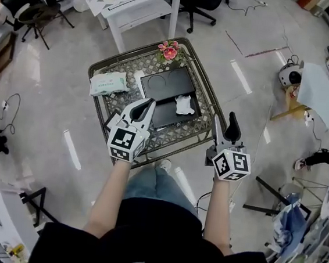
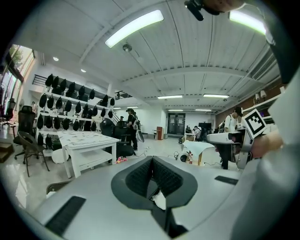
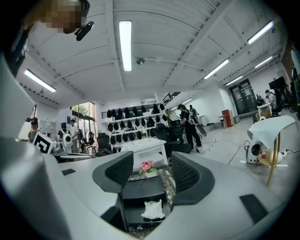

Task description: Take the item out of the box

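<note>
An open black box [image 1: 165, 115] lies on a small glass table [image 1: 183, 134], its lid [image 1: 166, 82] flat behind it. A crumpled white item [image 1: 185, 105] rests in the box's right part. My left gripper [image 1: 146, 106] hovers over the box's near left corner, jaws shut with nothing between them; in the left gripper view [image 2: 151, 176] a bit of the white item [image 2: 160, 200] shows below the pads. My right gripper [image 1: 225, 125] is open, held off the table's right edge. In the right gripper view [image 3: 152, 176] the box [image 3: 140, 187] and item [image 3: 153, 209] sit between its jaws, farther ahead.
A pack of wipes [image 1: 108, 83] lies at the table's left side and pink flowers [image 1: 168, 50] stand at its far edge. A white table [image 1: 144, 3] and office chairs stand beyond. Cables, a lamp-like device [image 1: 289, 74] and people are around the floor.
</note>
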`<state>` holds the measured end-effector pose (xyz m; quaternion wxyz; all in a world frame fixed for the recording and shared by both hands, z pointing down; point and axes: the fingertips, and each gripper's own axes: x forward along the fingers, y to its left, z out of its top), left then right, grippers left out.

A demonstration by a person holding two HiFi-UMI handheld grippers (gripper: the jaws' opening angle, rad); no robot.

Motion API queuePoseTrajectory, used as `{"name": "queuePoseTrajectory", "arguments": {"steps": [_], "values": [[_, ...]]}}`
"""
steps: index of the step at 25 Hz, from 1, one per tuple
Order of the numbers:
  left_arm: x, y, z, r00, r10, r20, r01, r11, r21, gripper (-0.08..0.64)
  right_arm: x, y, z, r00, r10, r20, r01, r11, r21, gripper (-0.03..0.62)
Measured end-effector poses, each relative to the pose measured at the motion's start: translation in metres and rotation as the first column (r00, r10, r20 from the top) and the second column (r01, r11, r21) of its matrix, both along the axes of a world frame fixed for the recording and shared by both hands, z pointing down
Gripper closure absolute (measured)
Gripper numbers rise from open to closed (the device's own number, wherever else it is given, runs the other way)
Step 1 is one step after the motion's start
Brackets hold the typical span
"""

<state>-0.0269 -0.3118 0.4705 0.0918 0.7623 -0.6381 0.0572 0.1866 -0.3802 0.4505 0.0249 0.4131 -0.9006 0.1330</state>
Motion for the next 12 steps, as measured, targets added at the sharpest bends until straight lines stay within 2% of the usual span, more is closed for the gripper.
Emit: {"name": "queuePoseTrajectory", "arguments": {"steps": [6,12], "values": [[-0.02,-0.018,0.004,1.0,-0.026,-0.006,0.026,1.0,-0.002,0.541,-0.029,-0.022,0.004,0.999,-0.044,-0.016,0.044,0.999,-0.011,0.354],[-0.04,-0.037,0.008,1.0,-0.031,0.0,0.031,0.999,-0.02,0.541,-0.058,-0.045,0.014,0.993,-0.095,-0.067,0.093,0.995,-0.042,0.354]]}}
